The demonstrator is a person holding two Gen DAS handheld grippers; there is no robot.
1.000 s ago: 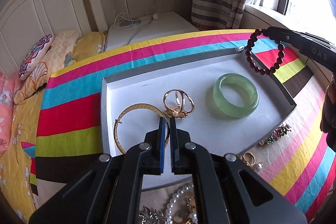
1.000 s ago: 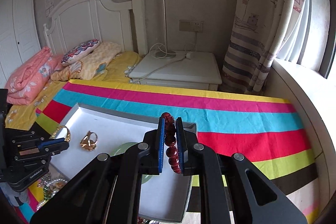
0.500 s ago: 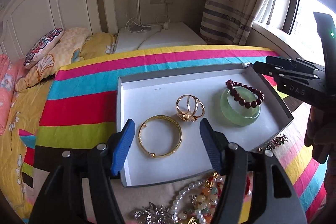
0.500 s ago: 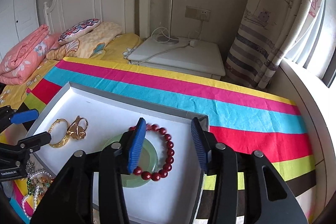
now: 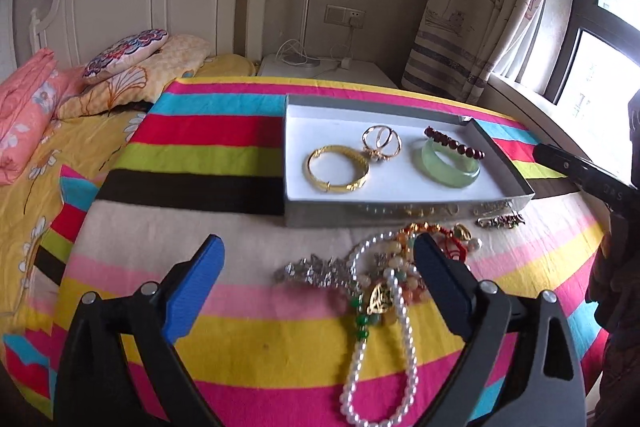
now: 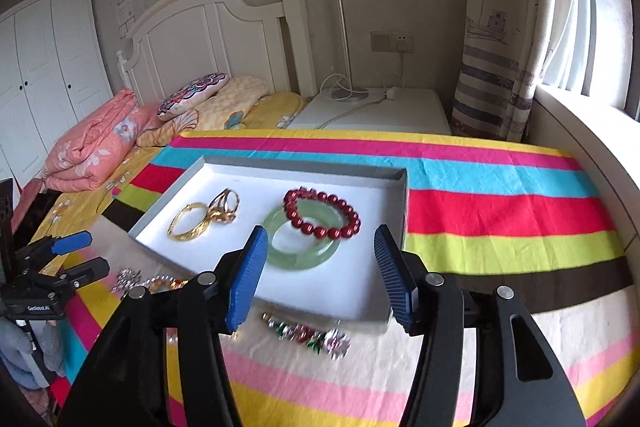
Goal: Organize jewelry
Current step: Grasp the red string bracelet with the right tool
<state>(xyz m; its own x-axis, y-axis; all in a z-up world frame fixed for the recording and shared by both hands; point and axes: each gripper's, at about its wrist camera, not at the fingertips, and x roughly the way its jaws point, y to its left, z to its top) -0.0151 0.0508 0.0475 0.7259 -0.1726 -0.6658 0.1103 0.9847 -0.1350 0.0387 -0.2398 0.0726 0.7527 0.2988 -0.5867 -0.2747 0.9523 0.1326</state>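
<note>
A grey box with a white floor lies on the striped bedspread. In it are a gold bangle, a gold double ring, a green jade bangle and a dark red bead bracelet resting on the jade bangle. My left gripper is open over a loose pile with a pearl strand in front of the box. My right gripper is open and empty, near the box's front edge.
A coloured brooch lies on the bedspread in front of the box. A silver piece lies left of the pearls. Pillows, a folded pink quilt, a white nightstand and the headboard stand behind.
The right gripper opened and left the red bead bracelet on the jade bangle, then drew back. The left gripper opened and pulled back from the box to the loose pile.
</note>
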